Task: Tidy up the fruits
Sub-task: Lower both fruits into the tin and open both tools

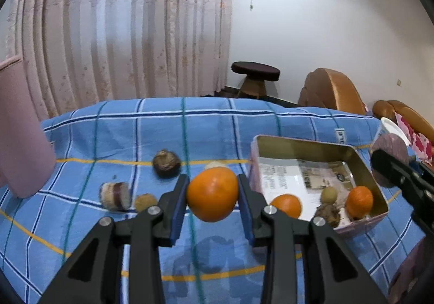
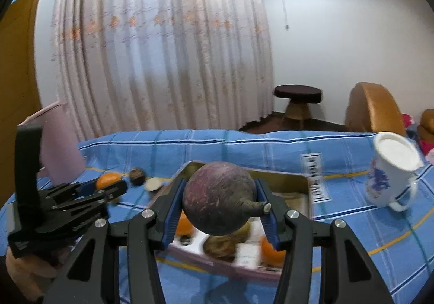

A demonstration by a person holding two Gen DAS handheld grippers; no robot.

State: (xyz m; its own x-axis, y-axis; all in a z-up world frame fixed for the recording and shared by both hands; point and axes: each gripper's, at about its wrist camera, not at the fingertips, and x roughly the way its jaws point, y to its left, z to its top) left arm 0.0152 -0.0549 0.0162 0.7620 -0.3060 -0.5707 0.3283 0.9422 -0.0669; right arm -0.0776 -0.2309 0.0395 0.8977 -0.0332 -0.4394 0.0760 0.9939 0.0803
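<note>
My left gripper point(image 1: 213, 194) is shut on an orange point(image 1: 212, 193) and holds it above the blue checked cloth, just left of the tin box point(image 1: 363, 165). The box holds two oranges point(image 1: 287, 205), a small green fruit point(image 1: 329, 194) and a brown one point(image 1: 326, 214). My right gripper point(image 2: 219, 203) is shut on a round purple fruit with a stem point(image 2: 219, 198), held over the box point(image 2: 305, 187). The left gripper also shows in the right wrist view point(image 2: 105, 187), and the right gripper at the right edge of the left wrist view point(image 1: 401, 176).
On the cloth left of the box lie a dark brown fruit point(image 1: 166, 163), a cut purple-and-white piece point(image 1: 115, 195), a small tan piece point(image 1: 145, 201) and a pale one point(image 1: 214, 164). A pink pitcher point(image 1: 21, 128) stands at left, a white mug point(image 2: 390, 171) at right.
</note>
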